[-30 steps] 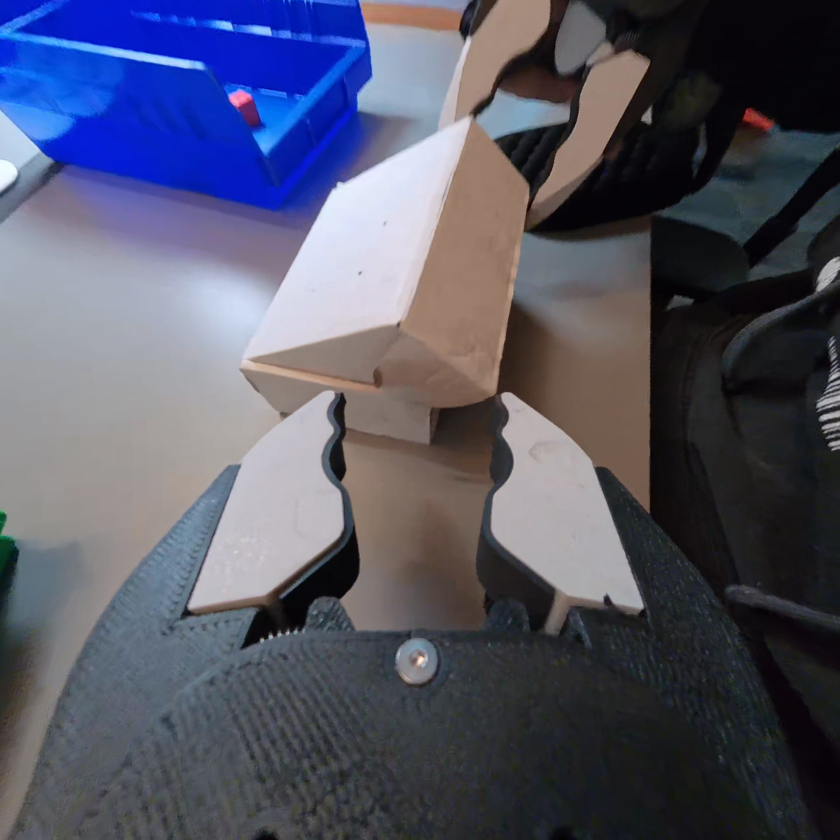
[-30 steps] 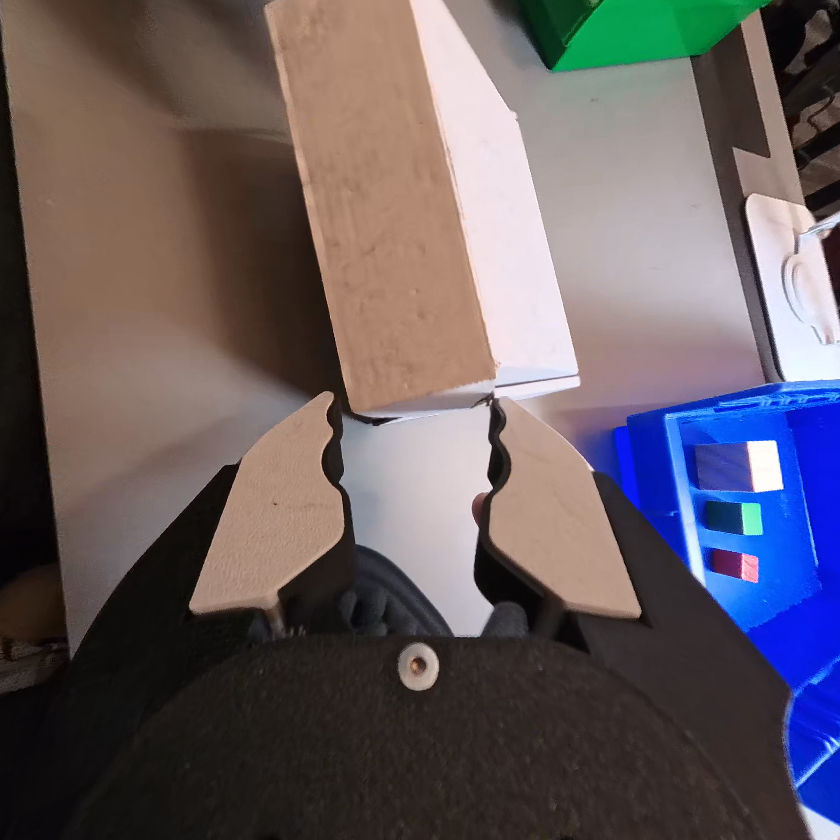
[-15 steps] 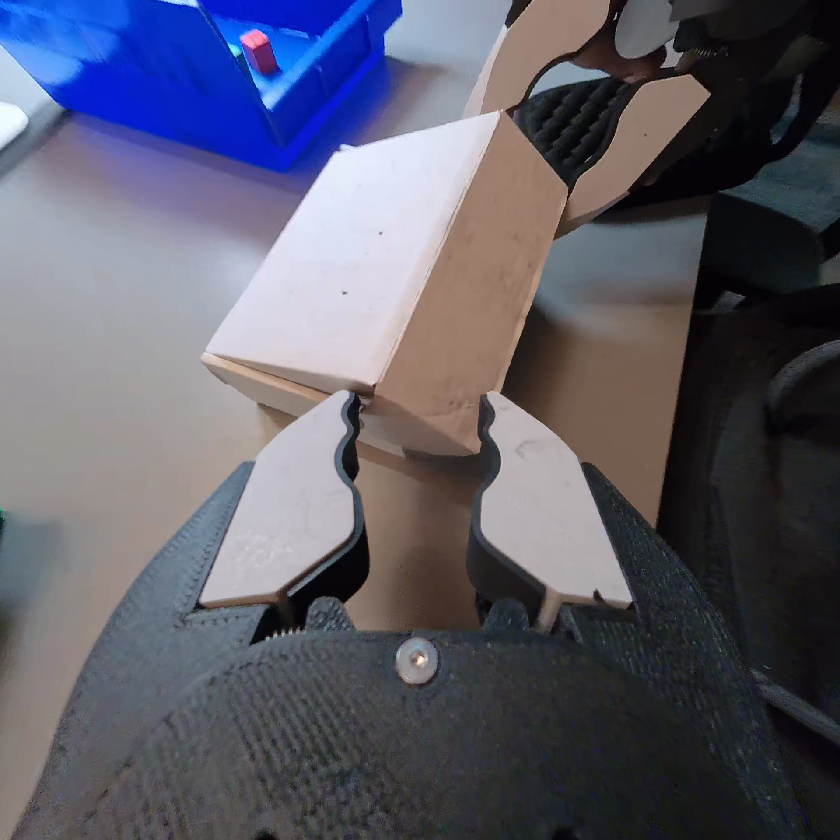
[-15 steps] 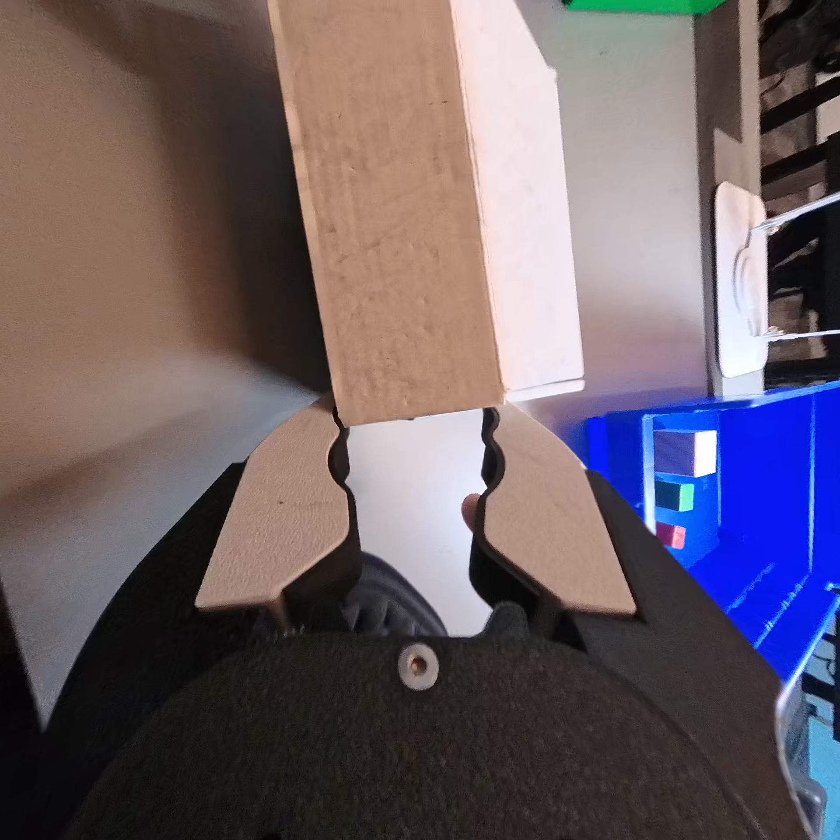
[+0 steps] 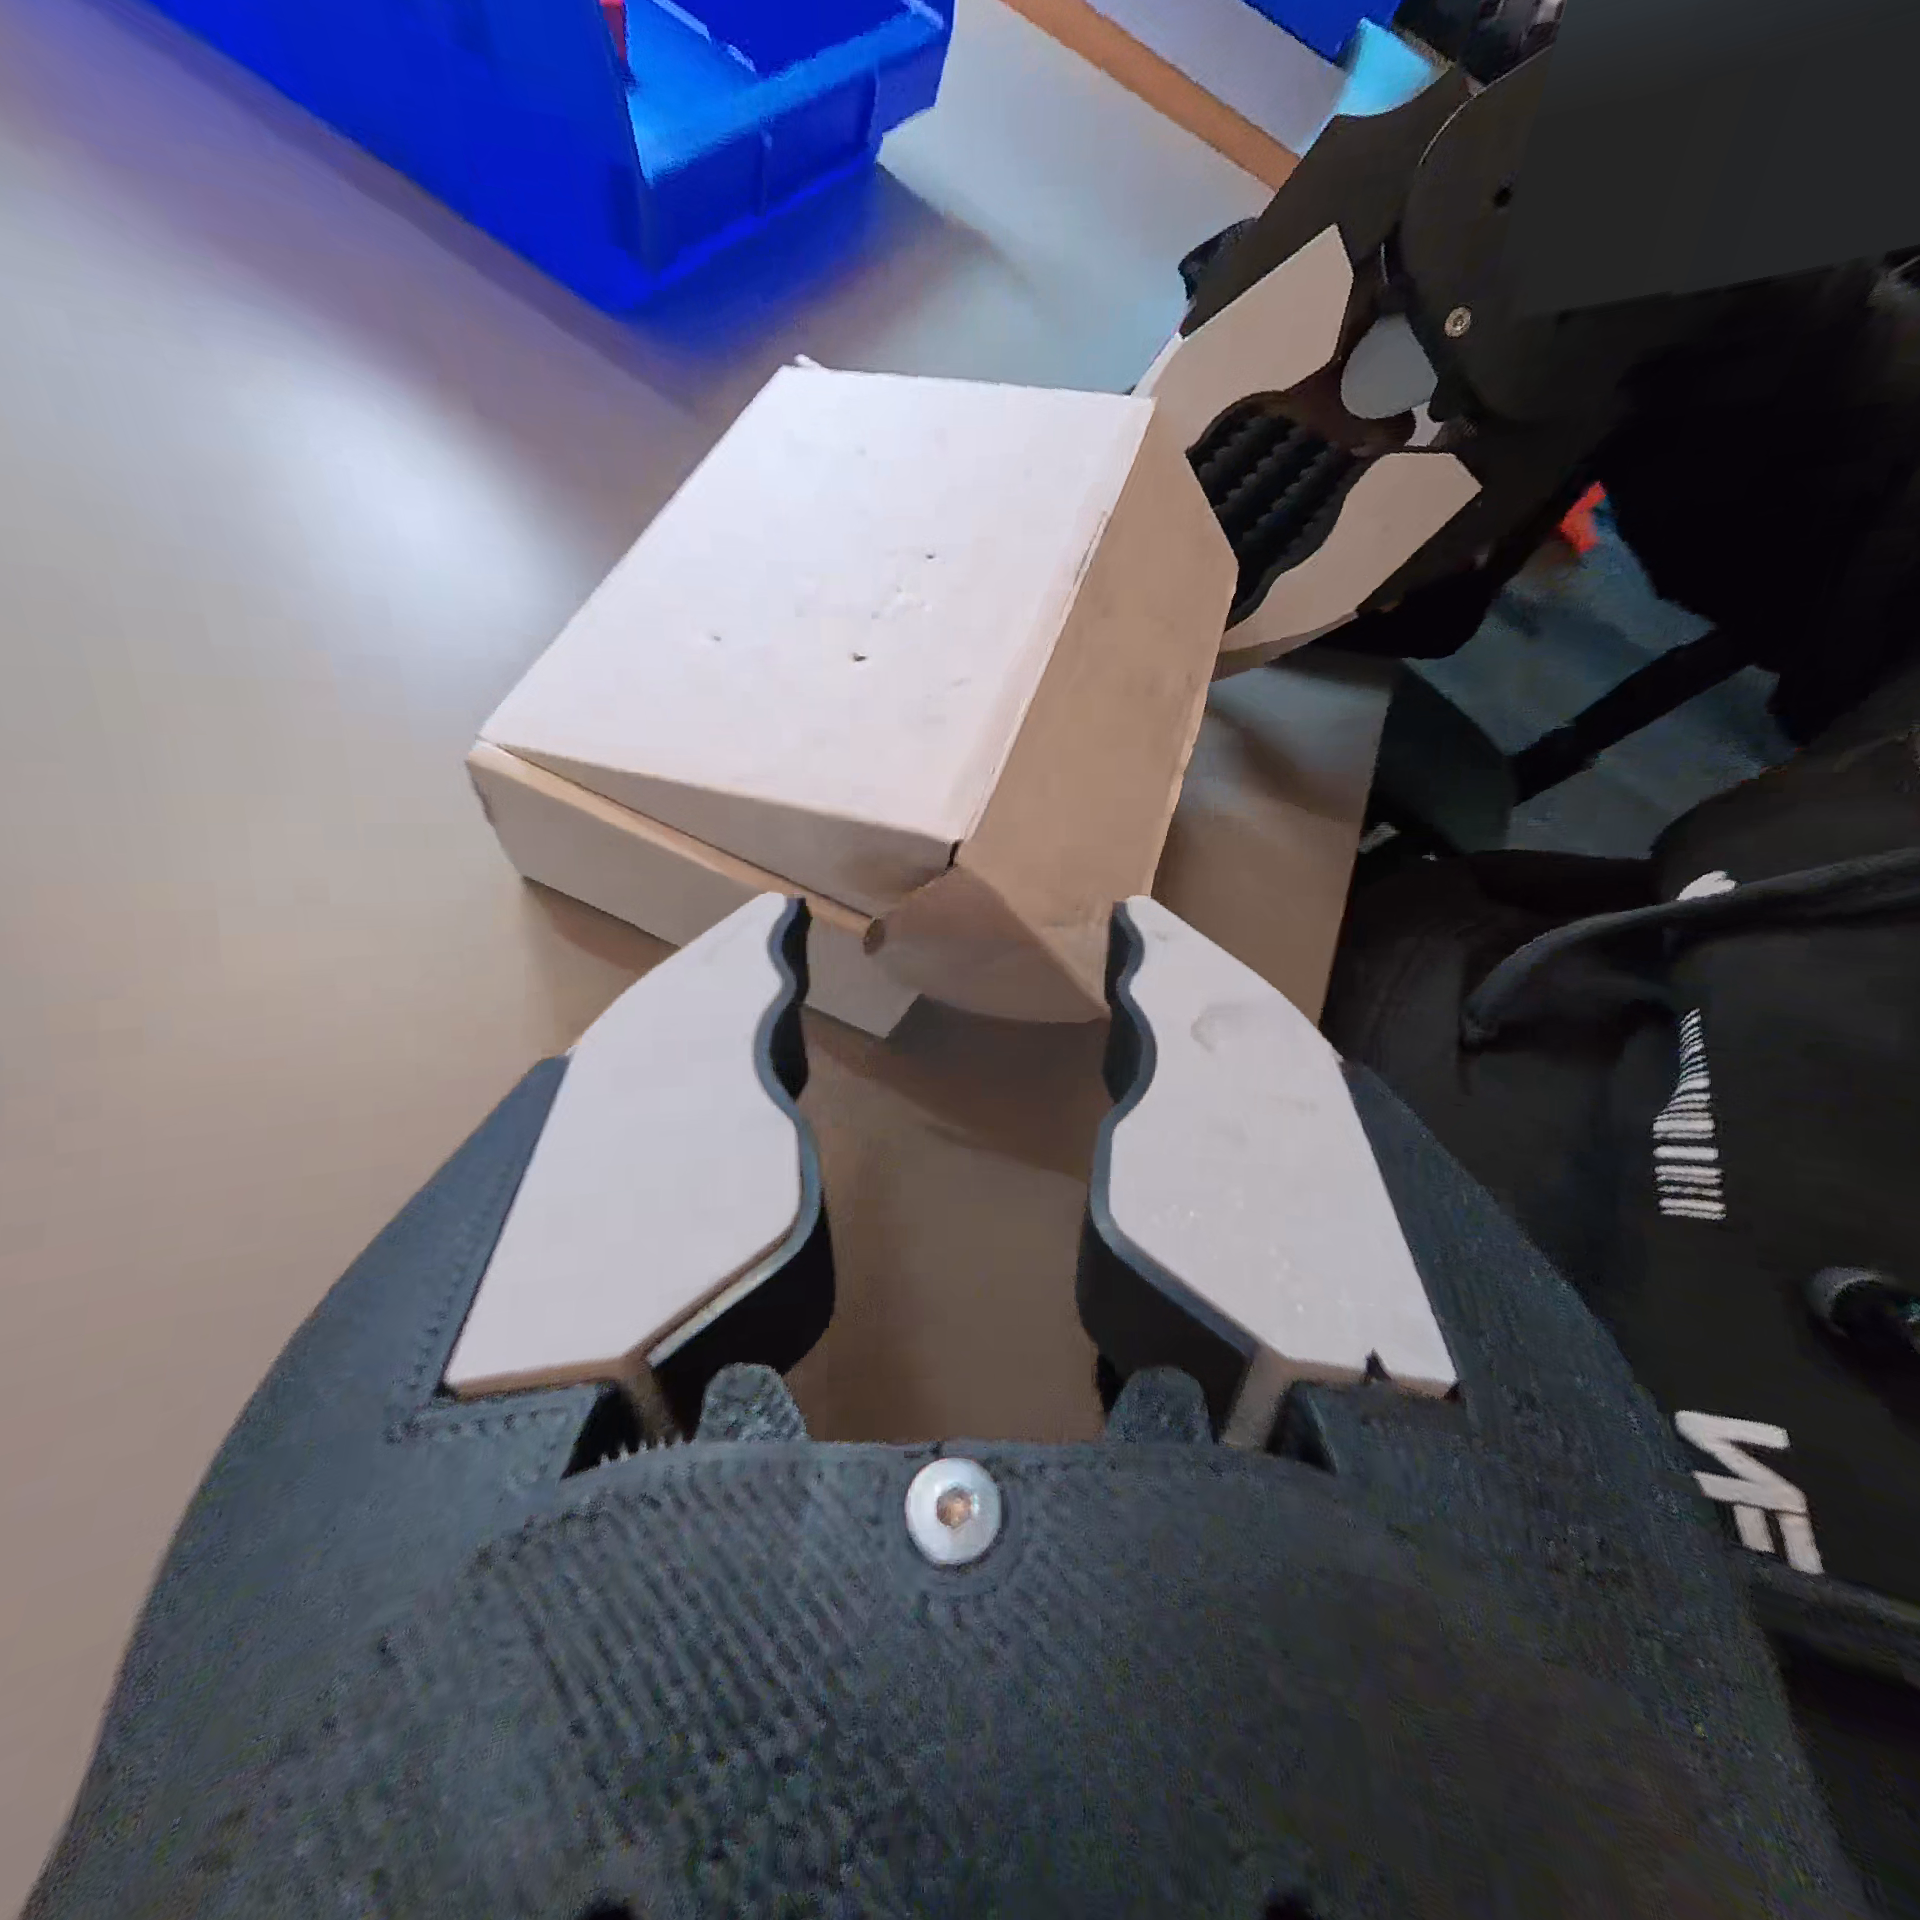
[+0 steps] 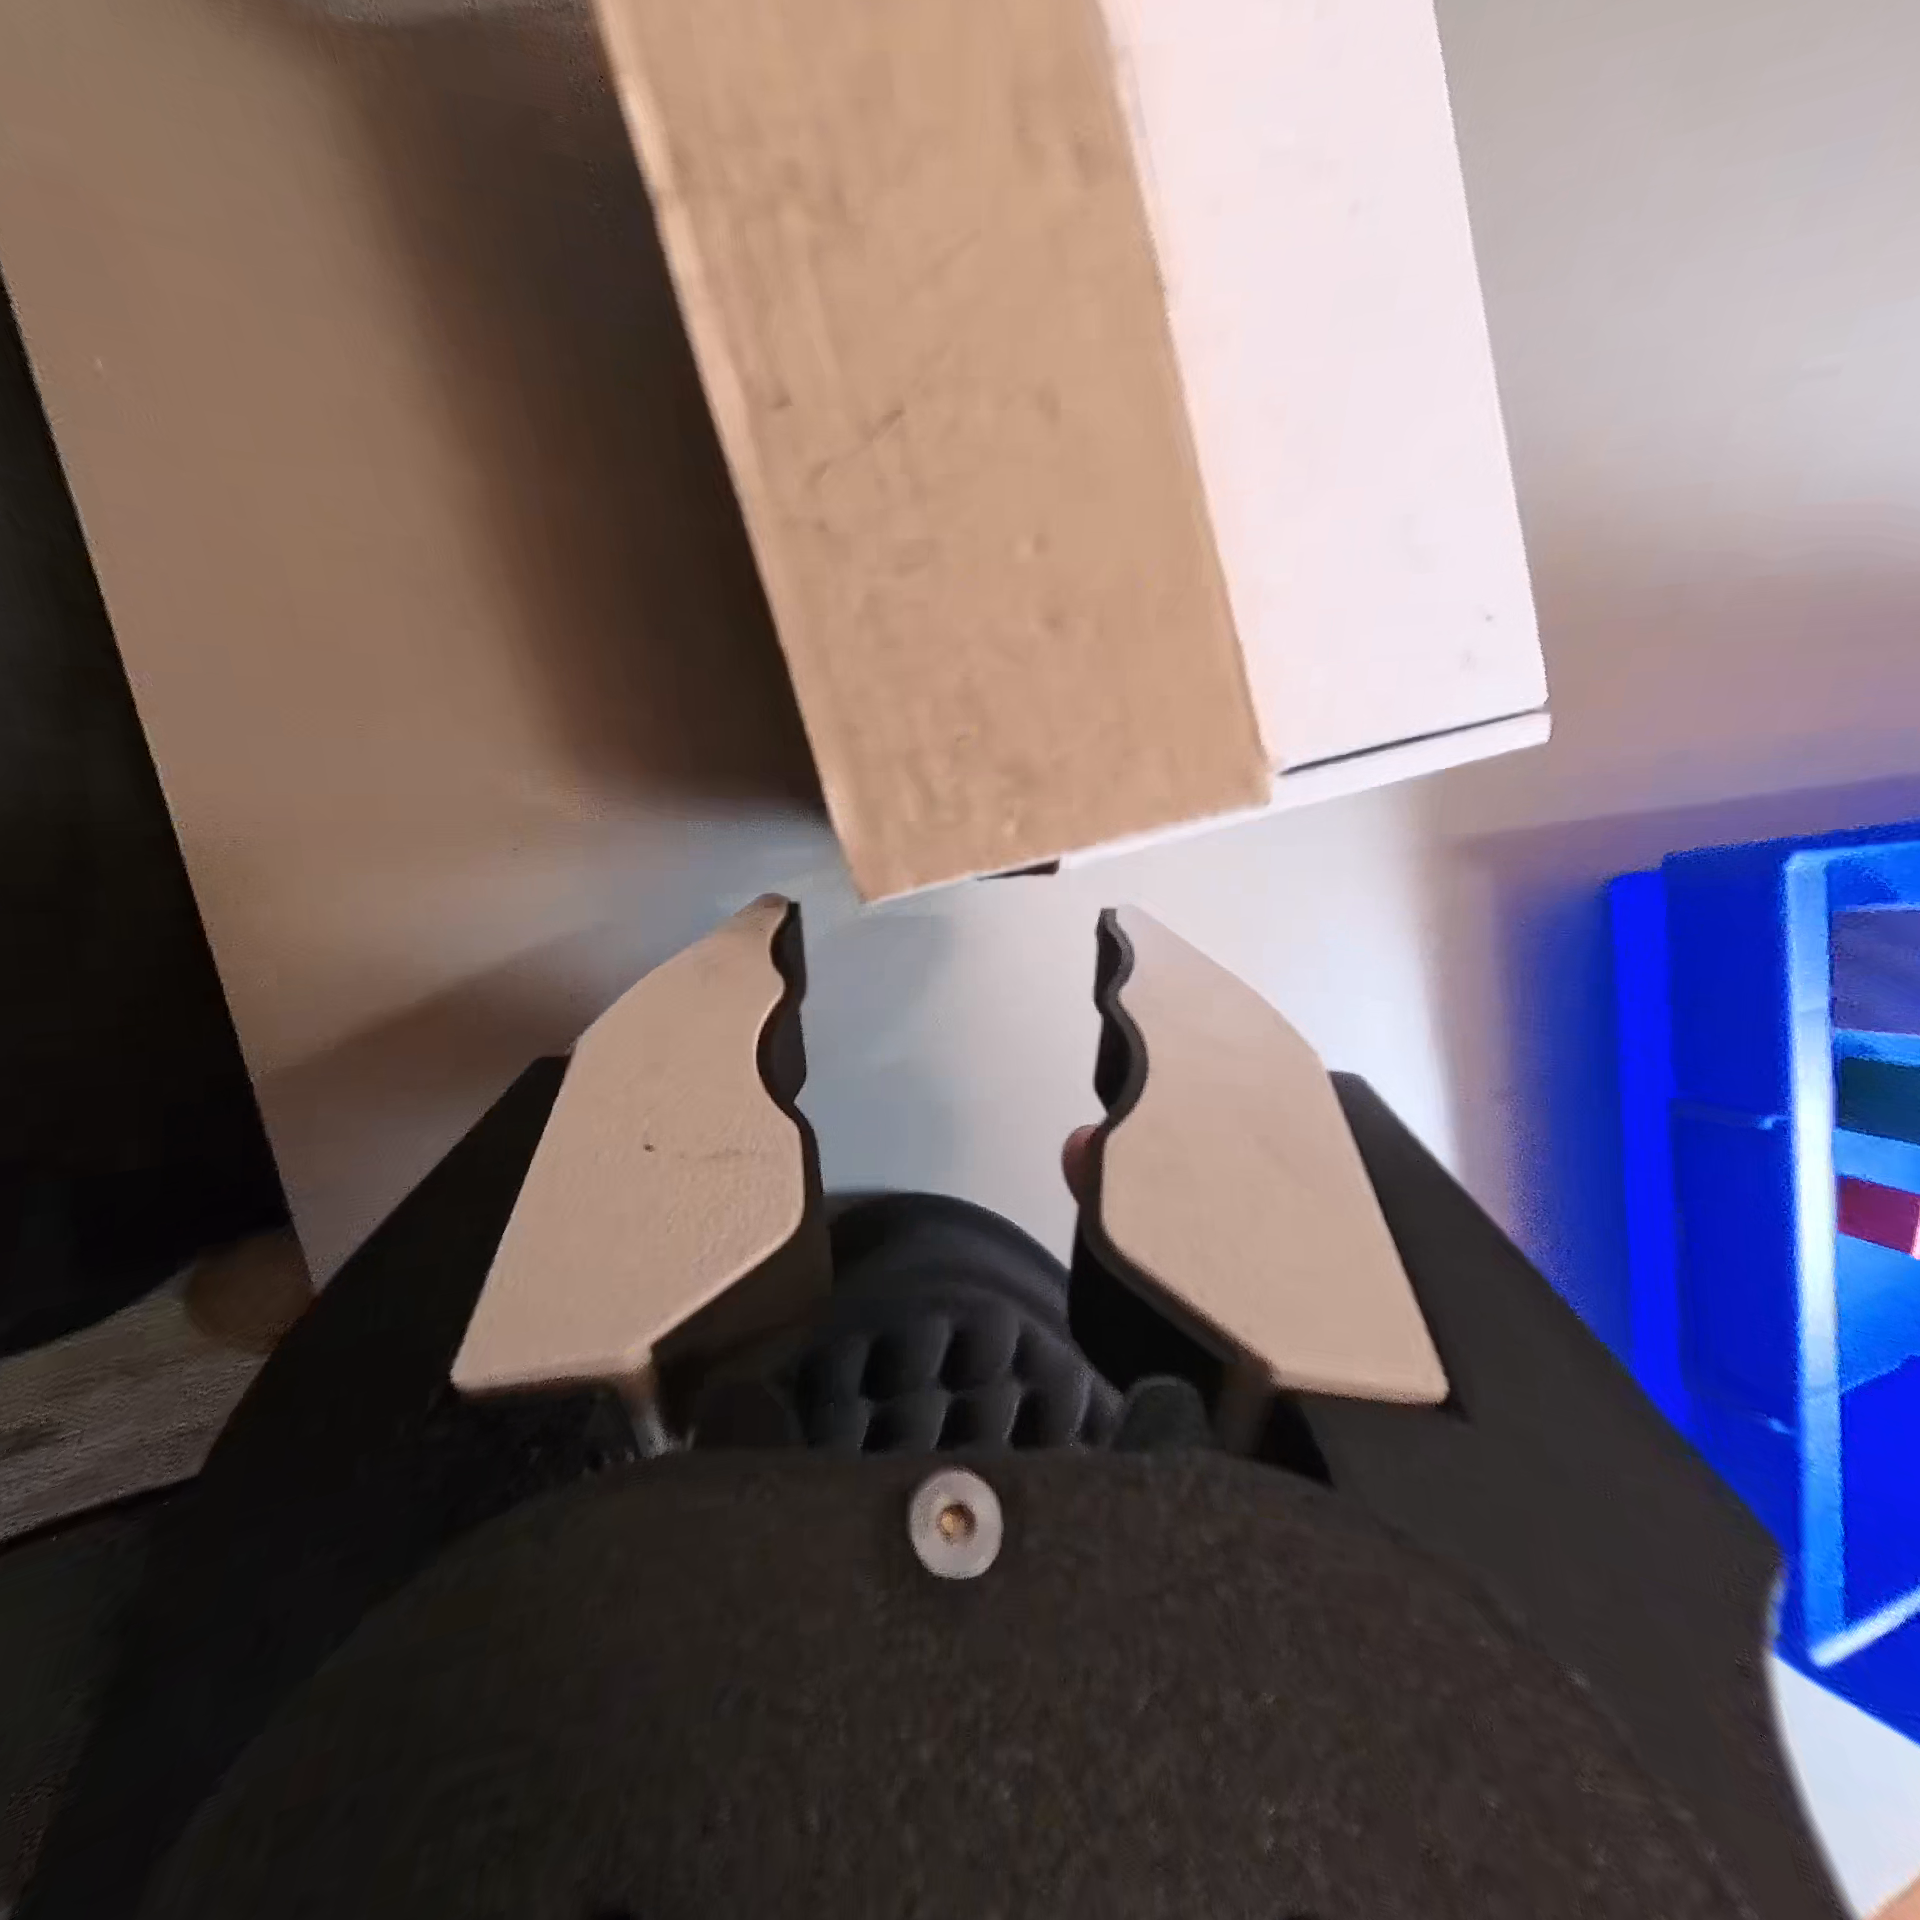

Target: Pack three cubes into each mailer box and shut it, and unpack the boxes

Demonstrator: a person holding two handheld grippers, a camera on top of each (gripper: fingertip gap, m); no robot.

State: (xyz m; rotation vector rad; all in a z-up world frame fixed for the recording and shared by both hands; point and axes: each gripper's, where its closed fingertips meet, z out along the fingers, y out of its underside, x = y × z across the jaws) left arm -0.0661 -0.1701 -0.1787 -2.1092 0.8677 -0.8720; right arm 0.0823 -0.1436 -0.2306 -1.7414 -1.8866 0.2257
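Observation:
A tan cardboard mailer box (image 5: 831,623) lies on the table. Its lid is down, with a narrow gap along the near edge, and its front flap (image 5: 1101,748) hangs outside the box wall. My left gripper (image 5: 951,935) is open and empty, its tips at the flap's near corner. My right gripper (image 5: 1216,509) is open at the flap's far end. In the right wrist view the box (image 6: 935,416) fills the upper middle, and the right gripper (image 6: 951,925) is open just short of its end, with a small gap. The box contents are hidden.
A blue bin (image 5: 582,135) stands beyond the box; in the right wrist view the bin (image 6: 1745,1247) holds a green cube (image 6: 1875,1096) and a red cube (image 6: 1875,1216). A black bag or garment (image 5: 1662,1039) lies off the table's right edge. One gripper's finger ends stand about 15 cm off the other's.
The box lid has come down closer to shut. My right gripper has backed slightly off the box end that it touched before. Both grippers stay open.

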